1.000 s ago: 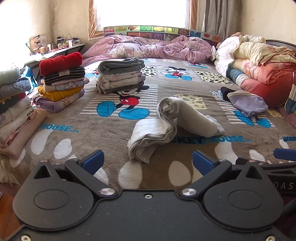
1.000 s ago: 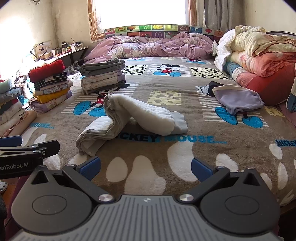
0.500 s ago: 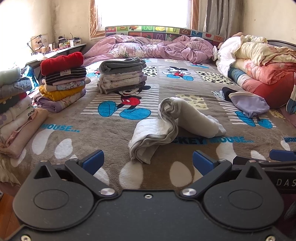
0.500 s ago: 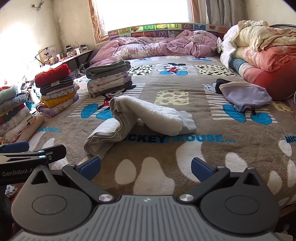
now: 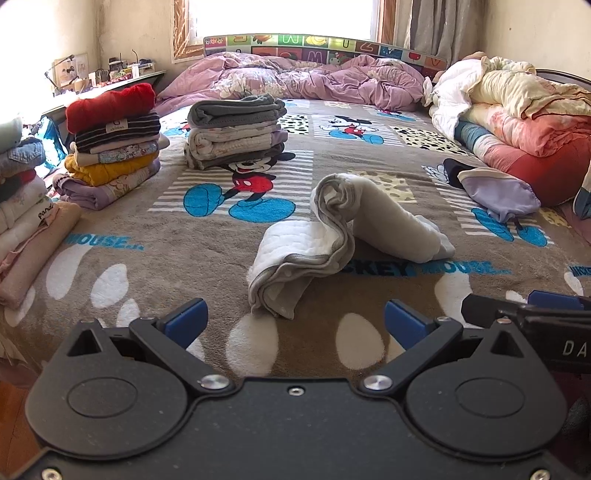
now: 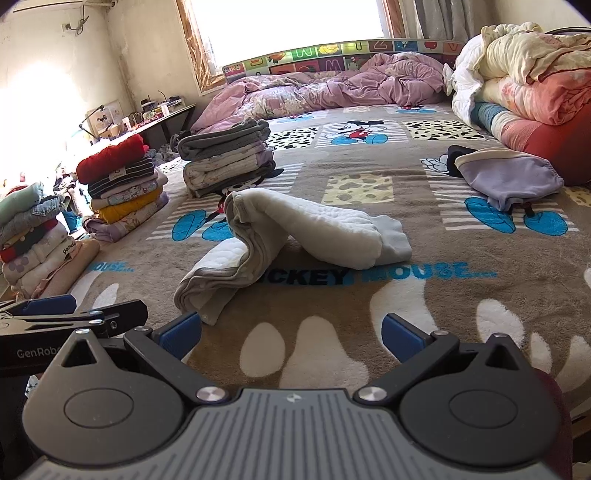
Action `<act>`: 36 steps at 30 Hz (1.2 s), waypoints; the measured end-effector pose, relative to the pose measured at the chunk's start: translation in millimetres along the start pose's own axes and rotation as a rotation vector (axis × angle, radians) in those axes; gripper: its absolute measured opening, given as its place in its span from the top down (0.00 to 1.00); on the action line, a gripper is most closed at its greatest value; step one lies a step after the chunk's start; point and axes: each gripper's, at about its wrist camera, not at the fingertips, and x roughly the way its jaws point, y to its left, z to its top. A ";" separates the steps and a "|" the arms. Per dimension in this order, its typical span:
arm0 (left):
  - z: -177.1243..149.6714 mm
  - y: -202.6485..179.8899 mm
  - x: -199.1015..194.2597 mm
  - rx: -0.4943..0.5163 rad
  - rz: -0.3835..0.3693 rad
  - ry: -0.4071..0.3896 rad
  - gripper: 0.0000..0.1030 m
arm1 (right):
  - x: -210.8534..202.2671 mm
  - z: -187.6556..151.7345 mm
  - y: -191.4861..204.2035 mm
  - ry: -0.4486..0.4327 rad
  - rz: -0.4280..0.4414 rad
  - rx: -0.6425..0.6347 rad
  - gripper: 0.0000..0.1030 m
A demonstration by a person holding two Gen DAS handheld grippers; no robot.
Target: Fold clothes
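Both grippers, left gripper (image 5: pixel 293 321) and right gripper (image 6: pixel 291 332), hover wide-jawed and empty at the blanket's (image 5: pixel 155 258) near edge. One cream padded garment (image 5: pixel 343 229) lies humped mid-bed (soft, light, probably floppy), best pinched at its layered near end. Three folded stacks (image 5: pixel 110 144) stand left, one lilac garment (image 5: pixel 498 188) right

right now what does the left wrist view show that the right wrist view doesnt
Only the left wrist view shows the right gripper, poking in at its right edge.

Only the right wrist view shows the left gripper, at its left edge, and a wall socket high up.

Both show the white garment lying humped and unheld on the blanket, the folded stacks, the purple garment and open, empty jaws.
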 end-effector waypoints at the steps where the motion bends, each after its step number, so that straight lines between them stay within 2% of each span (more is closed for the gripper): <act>1: -0.7 0.6 7.0 -0.004 -0.007 0.016 0.00 | 3.7 0.3 -4.8 -0.008 0.011 0.019 0.00; 5: -0.5 2.5 35.8 -0.015 -0.023 0.072 0.00 | 25.7 3.2 -24.8 -0.009 0.036 0.078 0.00; 9: 3.1 4.5 58.3 -0.024 -0.025 0.095 0.00 | 53.3 8.5 -43.6 -0.014 0.053 0.117 0.00; 12: 5.7 6.1 72.7 -0.030 -0.038 0.090 0.00 | 79.1 12.1 -56.3 -0.011 0.062 0.128 0.00; 16: 3.3 4.6 88.4 0.008 -0.039 0.040 0.00 | 109.4 17.3 -72.0 -0.031 0.037 0.136 0.00; 19: 2.1 6.8 103.1 0.019 -0.022 0.092 0.00 | 121.5 18.3 -82.5 -0.066 0.003 0.070 0.00; 22: 2.4 19.3 115.3 -0.051 -0.031 0.112 0.00 | 133.2 19.1 -92.9 -0.103 -0.030 0.001 0.01; 27: 1.2 15.7 129.9 0.009 0.054 0.090 0.01 | 148.7 21.5 -100.4 -0.120 -0.025 -0.086 0.17; 30: 3.1 19.5 139.3 0.003 0.073 0.088 0.03 | 159.1 21.6 -95.3 -0.122 -0.018 -0.158 0.18; 34: 7.6 23.7 153.1 -0.005 0.095 0.091 0.22 | 173.0 21.7 -88.5 -0.125 -0.009 -0.255 0.19; 36: 11.3 24.4 159.7 -0.011 0.098 0.092 0.25 | 179.9 21.7 -74.7 -0.124 -0.018 -0.309 0.20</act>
